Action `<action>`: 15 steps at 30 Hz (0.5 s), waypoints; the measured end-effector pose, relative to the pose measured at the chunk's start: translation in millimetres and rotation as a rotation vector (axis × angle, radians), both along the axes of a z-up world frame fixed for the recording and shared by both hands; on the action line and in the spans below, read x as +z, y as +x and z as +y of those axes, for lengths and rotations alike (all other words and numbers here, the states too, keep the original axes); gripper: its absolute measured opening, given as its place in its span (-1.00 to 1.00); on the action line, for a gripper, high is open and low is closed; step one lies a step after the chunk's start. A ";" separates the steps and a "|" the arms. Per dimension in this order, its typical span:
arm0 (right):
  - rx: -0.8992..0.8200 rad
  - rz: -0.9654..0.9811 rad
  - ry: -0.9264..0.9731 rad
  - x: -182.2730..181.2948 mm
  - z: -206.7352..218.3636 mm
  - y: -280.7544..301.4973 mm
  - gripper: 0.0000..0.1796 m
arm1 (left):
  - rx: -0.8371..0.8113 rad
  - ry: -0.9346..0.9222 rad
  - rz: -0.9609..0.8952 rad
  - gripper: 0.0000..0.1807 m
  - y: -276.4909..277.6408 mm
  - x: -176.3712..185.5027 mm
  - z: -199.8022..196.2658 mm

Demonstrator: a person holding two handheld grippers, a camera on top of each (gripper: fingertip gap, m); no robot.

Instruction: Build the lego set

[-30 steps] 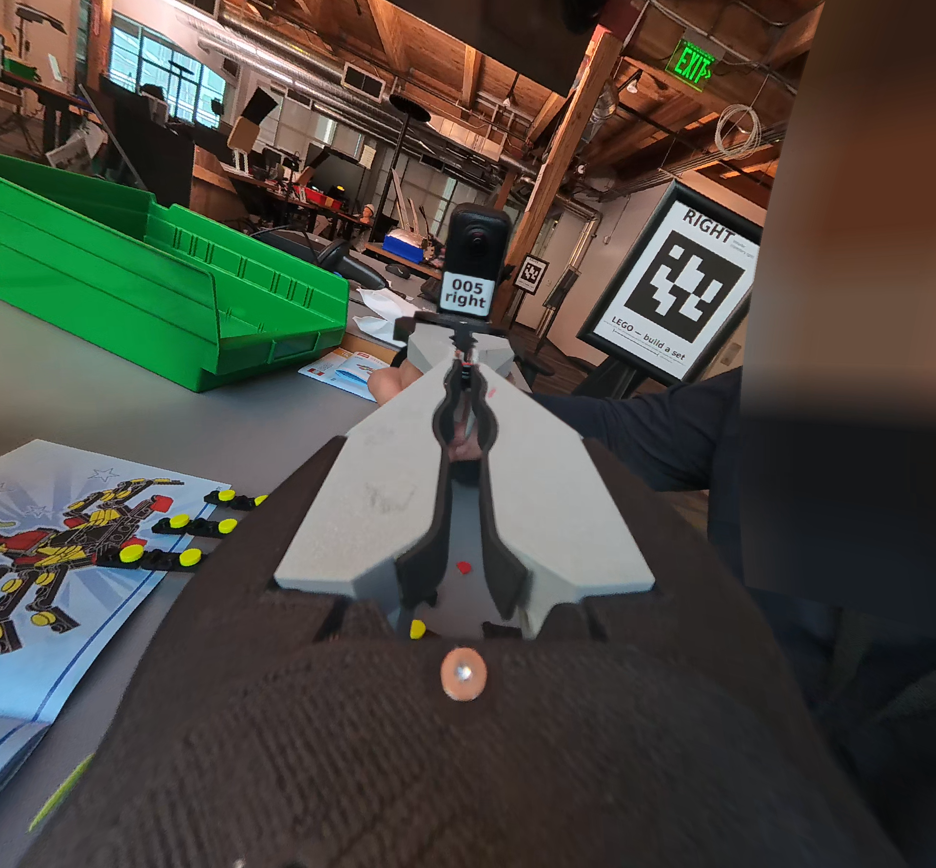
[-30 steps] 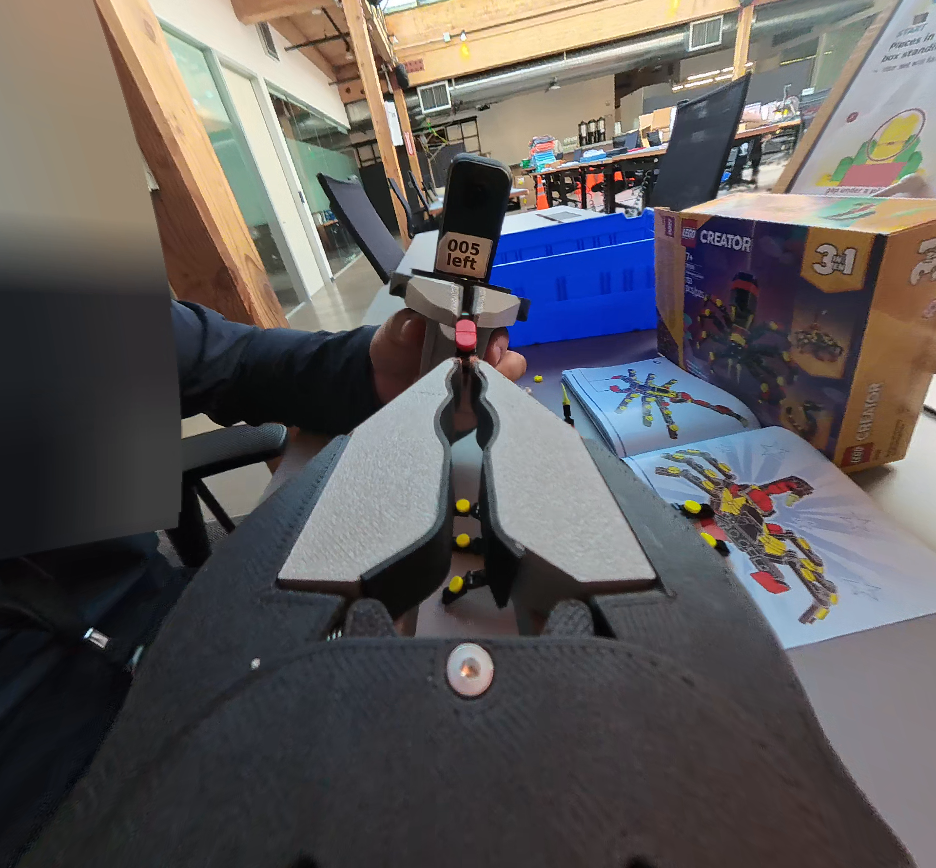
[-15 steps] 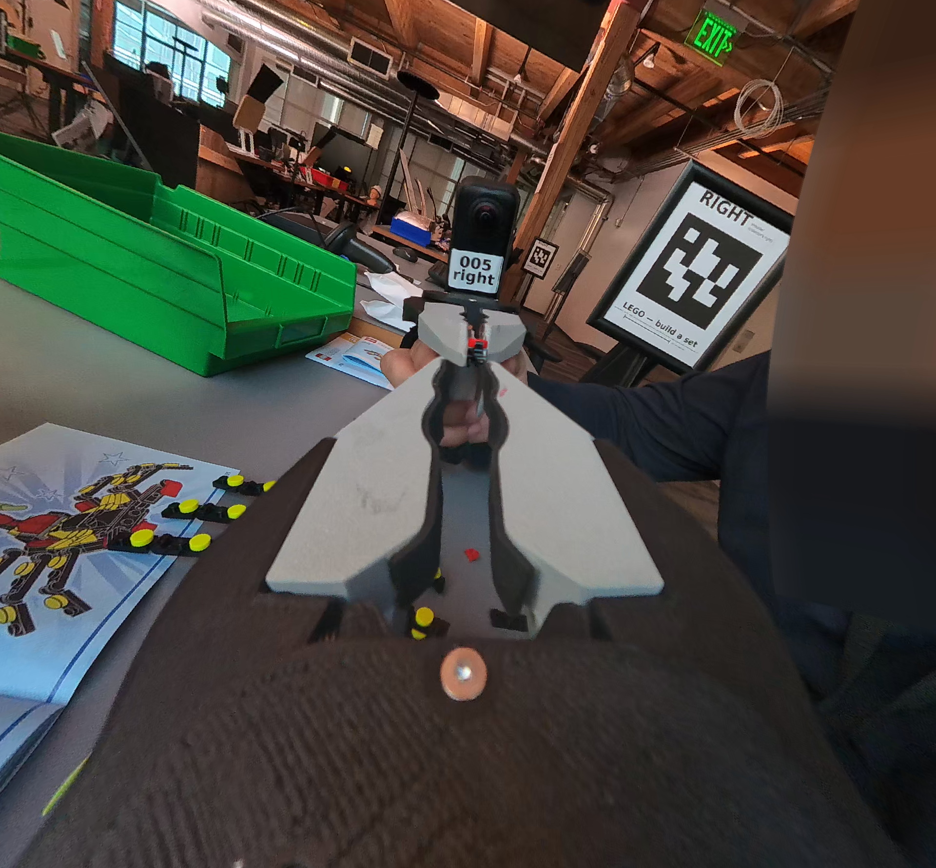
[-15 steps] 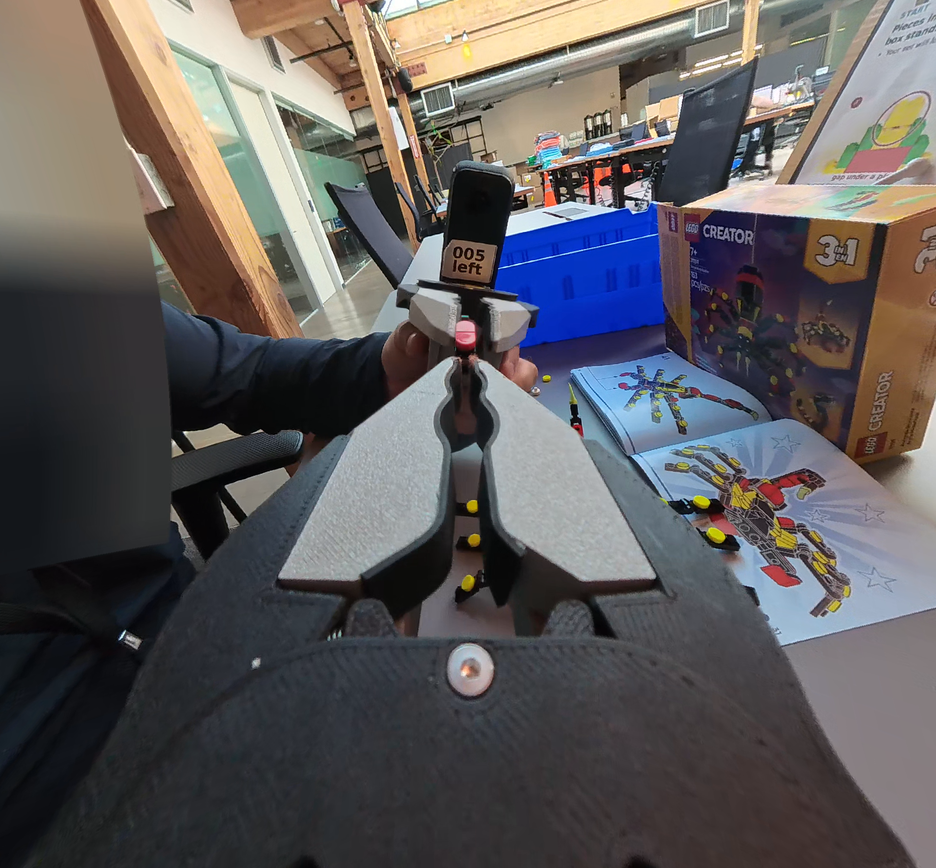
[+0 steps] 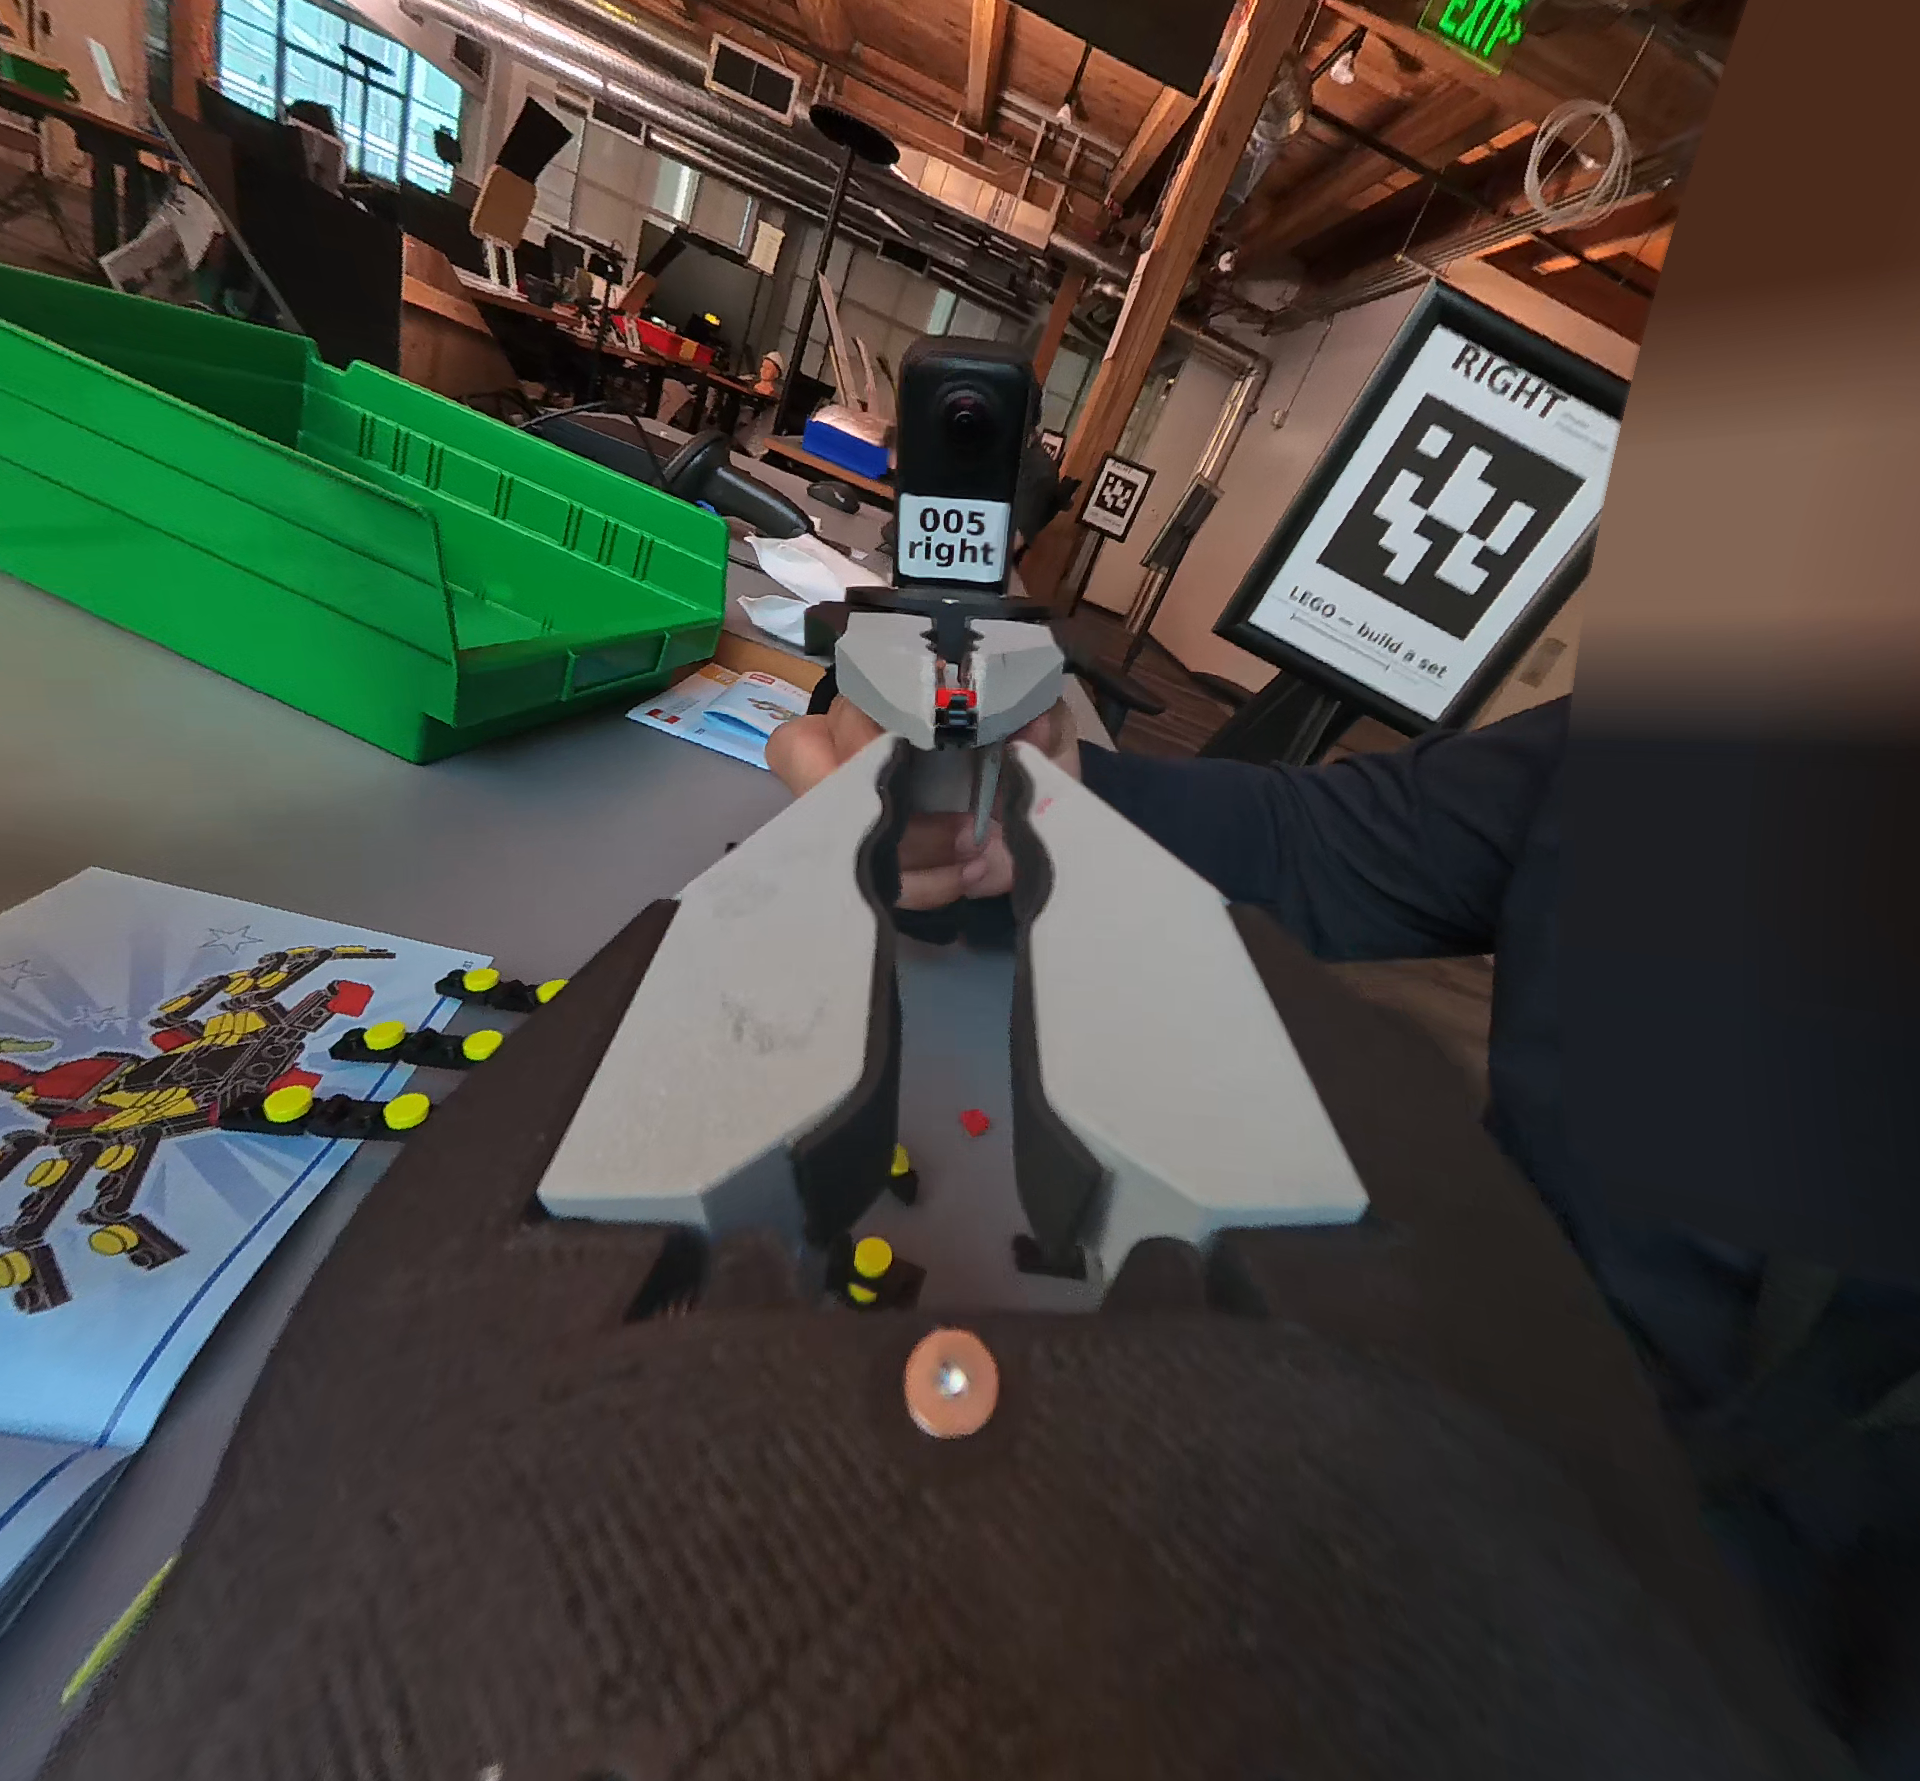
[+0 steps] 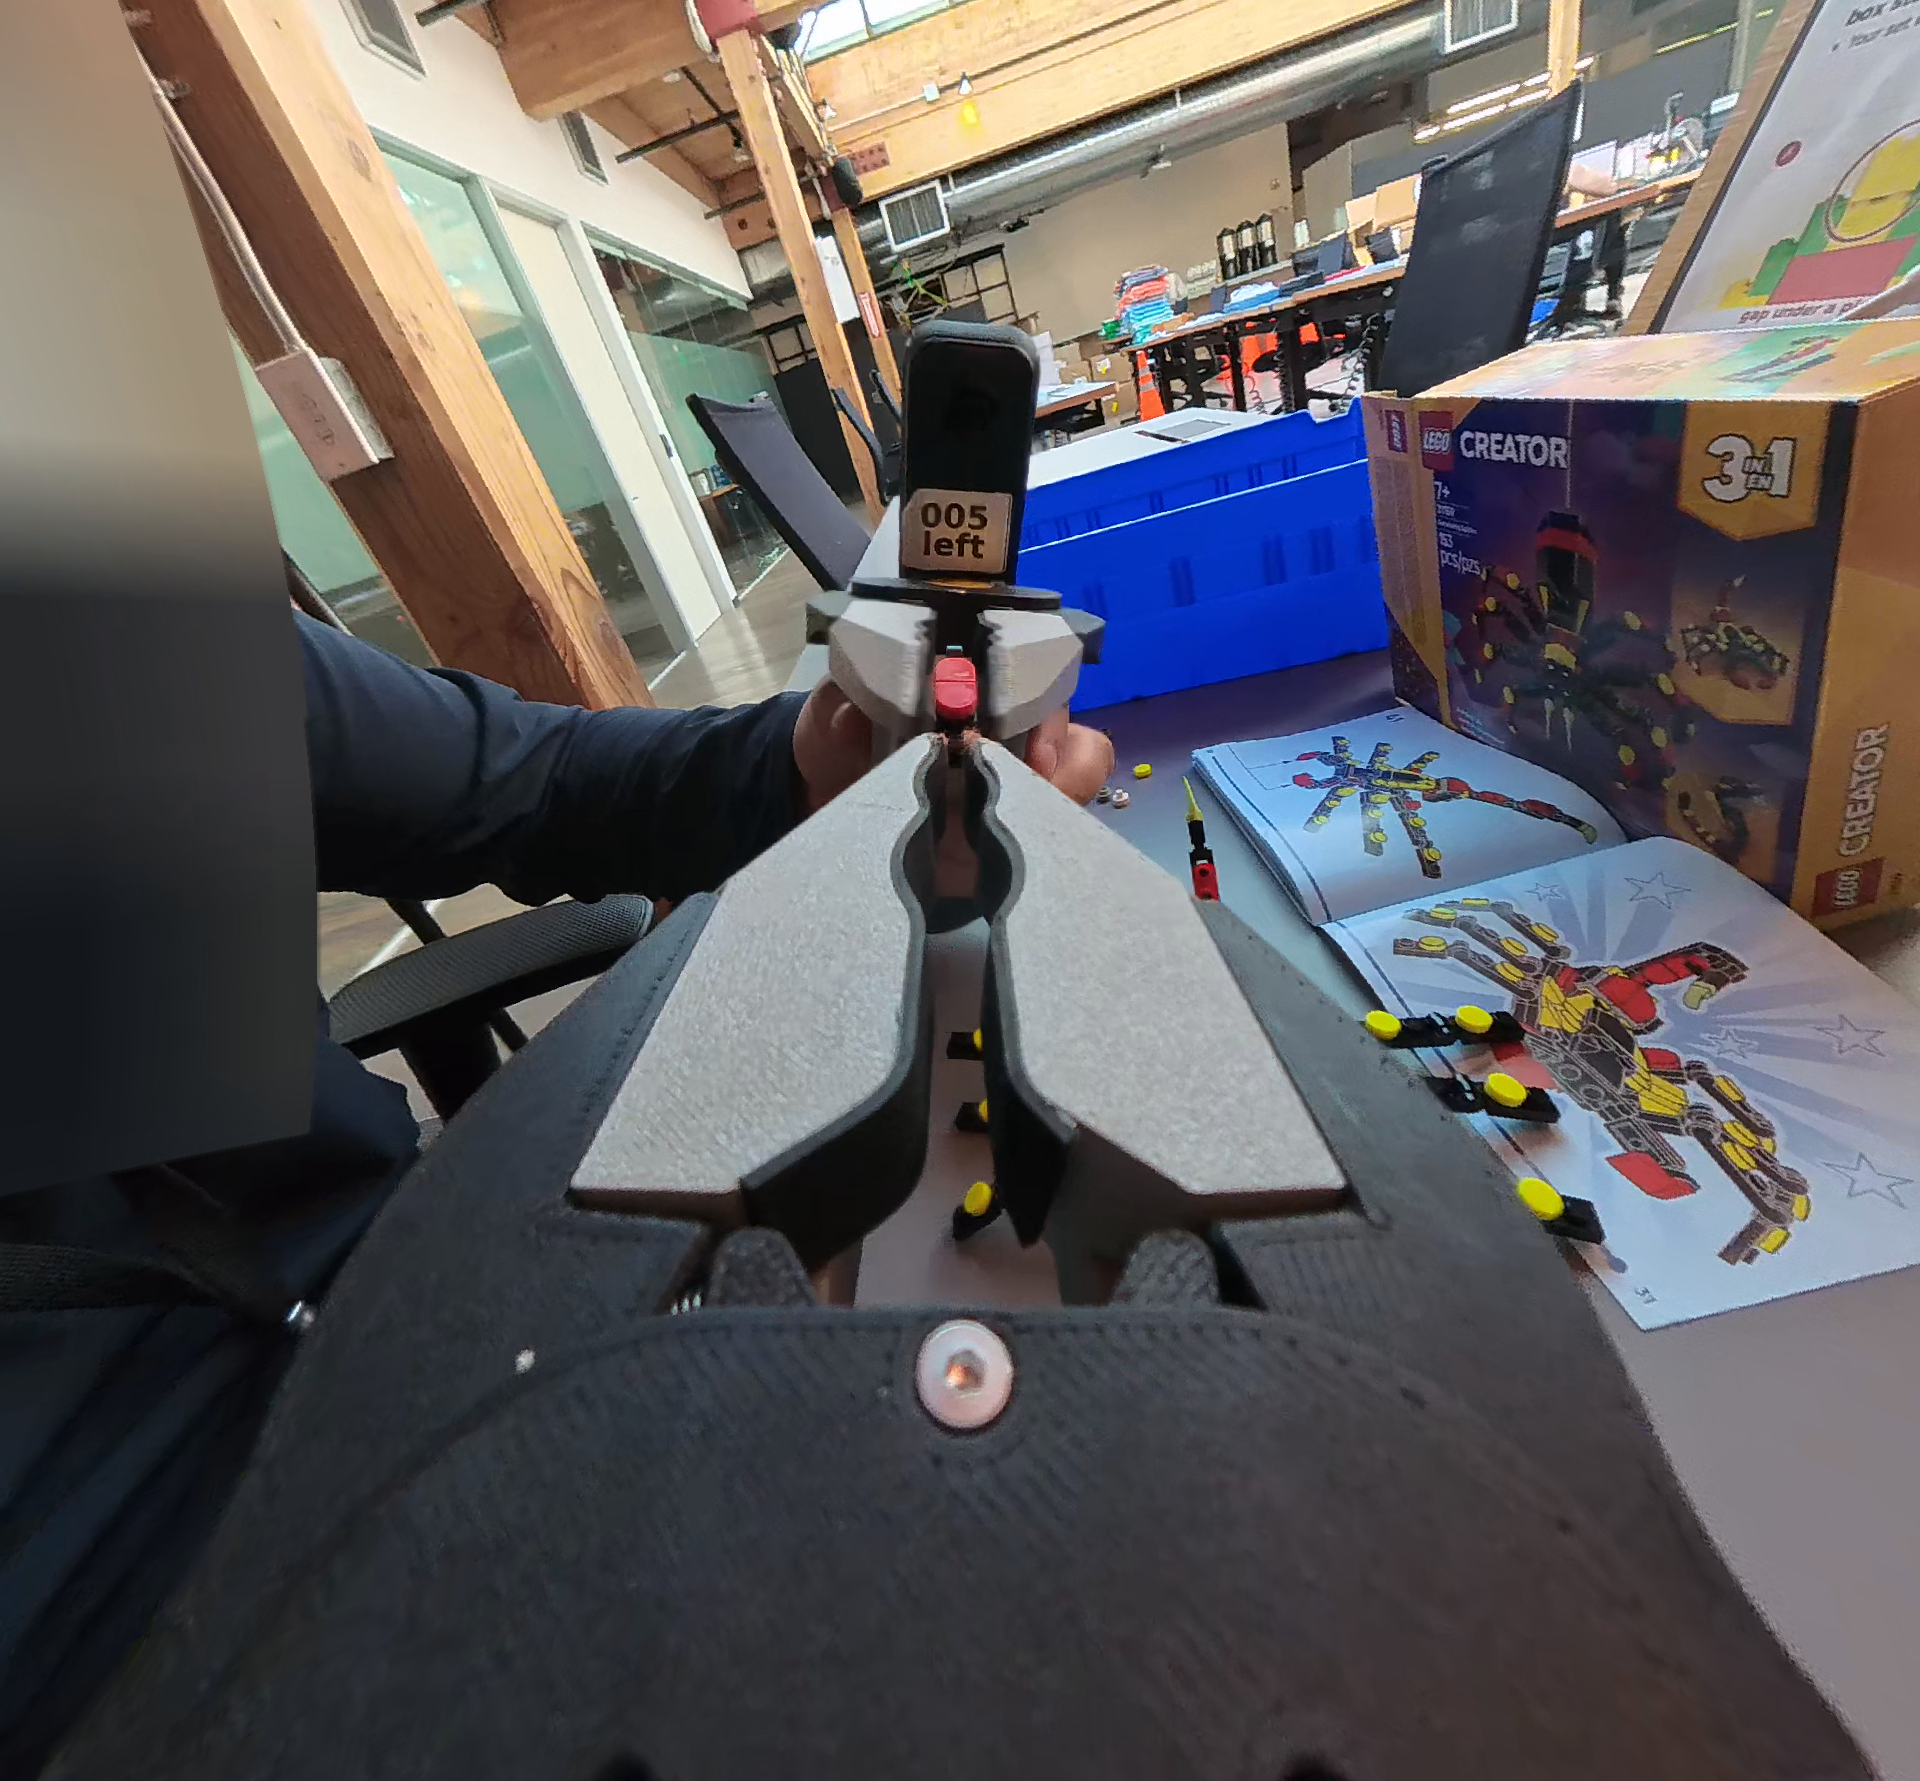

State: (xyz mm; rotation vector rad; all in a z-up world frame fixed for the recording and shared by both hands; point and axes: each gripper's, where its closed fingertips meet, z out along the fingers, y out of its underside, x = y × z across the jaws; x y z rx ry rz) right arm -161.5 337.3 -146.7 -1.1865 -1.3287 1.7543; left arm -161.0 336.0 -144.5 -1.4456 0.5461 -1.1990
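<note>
The two grippers meet tip to tip above the grey table [image 5: 312, 817]. My right gripper [image 6: 951, 744] is shut on a small red and black lego piece [image 6: 954, 687], which also shows between its jaws in the left wrist view [image 5: 954, 705]. My left gripper [image 5: 951, 760] has its fingers slightly apart, flanking the right gripper's tip, with the piece's red end between its jaws. Black leg pieces with yellow studs [image 5: 416, 1045] lie by the open instruction booklet [image 5: 156, 1160]. They also show in the right wrist view [image 6: 1444, 1030].
A green bin [image 5: 312, 526] stands at the table's back and a blue bin [image 6: 1195, 568] at the other end. The set's box [image 6: 1662, 609] stands by a second booklet [image 6: 1382, 796]. A tiny red piece [image 5: 974, 1121] lies on the table. A sign stand [image 5: 1444, 505] is beyond.
My left gripper's fingers have spread apart from nearly shut. Both grippers have risen a little and stay tip to tip. The right gripper keeps its hold on the piece.
</note>
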 end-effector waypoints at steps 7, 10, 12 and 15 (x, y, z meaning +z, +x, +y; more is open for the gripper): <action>0.007 -0.014 0.039 -4.0 -5.0 -1.8 -1.00 | 0.012 0.038 0.079 -0.97 5.1 -7.2 -1.4; 0.001 -0.021 0.037 -6.1 -2.9 -2.3 -1.00 | 0.006 0.022 0.069 -0.89 5.9 -8.2 -0.6; 0.004 -0.025 0.042 -7.2 -3.7 -2.5 -1.00 | 0.012 0.024 0.070 -0.89 5.1 -7.1 -0.2; 0.010 -0.025 0.062 -7.9 -7.3 -3.1 -1.00 | 0.014 0.056 0.075 -0.95 4.2 -5.3 -2.2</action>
